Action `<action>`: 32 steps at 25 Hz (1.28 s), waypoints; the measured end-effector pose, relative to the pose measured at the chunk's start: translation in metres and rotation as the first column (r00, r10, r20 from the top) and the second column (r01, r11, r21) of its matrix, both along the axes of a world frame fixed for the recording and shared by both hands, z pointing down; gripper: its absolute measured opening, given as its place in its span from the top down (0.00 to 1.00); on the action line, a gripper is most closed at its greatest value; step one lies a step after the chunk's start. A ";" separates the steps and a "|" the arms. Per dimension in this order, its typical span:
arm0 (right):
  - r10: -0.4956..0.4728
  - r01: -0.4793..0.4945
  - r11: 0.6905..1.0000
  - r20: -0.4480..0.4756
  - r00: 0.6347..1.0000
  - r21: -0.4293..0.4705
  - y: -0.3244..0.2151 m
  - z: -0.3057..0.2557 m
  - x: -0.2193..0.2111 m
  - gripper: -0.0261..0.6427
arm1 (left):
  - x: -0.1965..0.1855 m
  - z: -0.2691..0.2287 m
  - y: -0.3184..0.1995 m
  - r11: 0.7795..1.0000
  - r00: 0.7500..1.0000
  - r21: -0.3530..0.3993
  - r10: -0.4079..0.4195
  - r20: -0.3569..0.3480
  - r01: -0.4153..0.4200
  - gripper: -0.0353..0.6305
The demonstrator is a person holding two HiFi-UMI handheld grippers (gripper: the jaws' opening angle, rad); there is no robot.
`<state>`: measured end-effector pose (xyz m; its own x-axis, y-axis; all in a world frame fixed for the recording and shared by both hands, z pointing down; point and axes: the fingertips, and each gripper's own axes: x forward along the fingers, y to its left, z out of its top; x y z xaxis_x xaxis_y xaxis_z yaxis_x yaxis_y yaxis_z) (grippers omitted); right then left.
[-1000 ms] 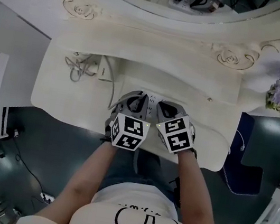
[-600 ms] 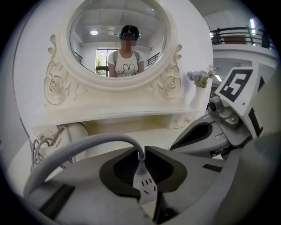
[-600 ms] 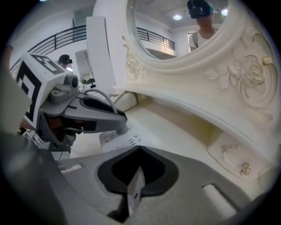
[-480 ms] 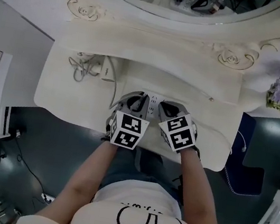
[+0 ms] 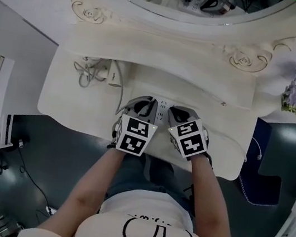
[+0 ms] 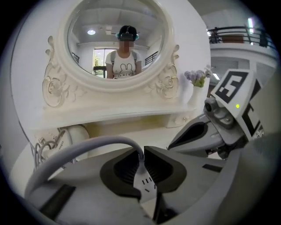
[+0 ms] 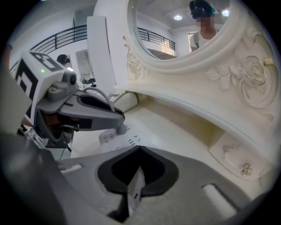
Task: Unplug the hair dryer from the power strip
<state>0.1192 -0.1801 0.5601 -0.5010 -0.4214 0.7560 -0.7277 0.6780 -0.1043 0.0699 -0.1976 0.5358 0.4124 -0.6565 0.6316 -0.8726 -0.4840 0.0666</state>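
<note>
Cord of the hair dryer, plugged into the power strip on the table, is pinched by the left tool, its jaws just closing tighter; right tool, pressed together, seemingly rests on the strip.

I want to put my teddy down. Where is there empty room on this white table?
Bare room: the tabletop between the right gripper and the table's right edge. The middle is crowded with the power strip and the left gripper; the left end holds the hair dryer and its cord.
</note>
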 end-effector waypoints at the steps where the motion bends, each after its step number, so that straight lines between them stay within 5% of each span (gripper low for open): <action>1: -0.008 0.008 1.000 0.002 1.000 -0.004 0.000 0.000 0.000 0.96 | -0.001 0.000 0.003 1.000 1.000 0.008 0.012 0.014 -0.012 0.89; 8: -0.031 0.032 0.998 -0.028 0.999 0.053 0.004 0.000 -0.004 0.96 | 0.000 -0.003 -0.008 0.995 0.991 -0.091 -0.042 -0.130 0.030 0.89; 10: -0.020 0.022 0.998 -0.035 0.999 0.057 0.004 0.001 -0.003 0.96 | 0.006 -0.013 -0.004 1.000 0.998 0.001 0.025 -0.058 -0.025 0.89; 13: -0.009 0.010 0.999 -0.023 1.000 0.040 0.002 0.000 -0.001 0.96 | 0.028 -0.049 -0.003 0.973 0.989 0.179 0.143 0.034 -0.147 0.89; 18: -0.006 0.006 1.000 0.000 1.000 0.012 0.004 -0.001 -0.003 0.96 | 0.001 -0.047 -0.003 0.987 0.996 0.135 0.089 -0.002 -0.088 0.89; 26: -0.003 0.003 1.000 -0.005 1.000 0.011 0.003 0.001 0.001 0.96 | -0.013 -0.074 -0.008 0.979 0.996 0.193 0.079 -0.049 -0.068 0.89; 32: 0.056 -0.050 0.997 0.104 0.993 -0.051 -0.004 -0.017 0.007 0.96 | -0.016 -0.087 -0.018 0.980 0.987 0.178 0.113 -0.118 -0.091 0.88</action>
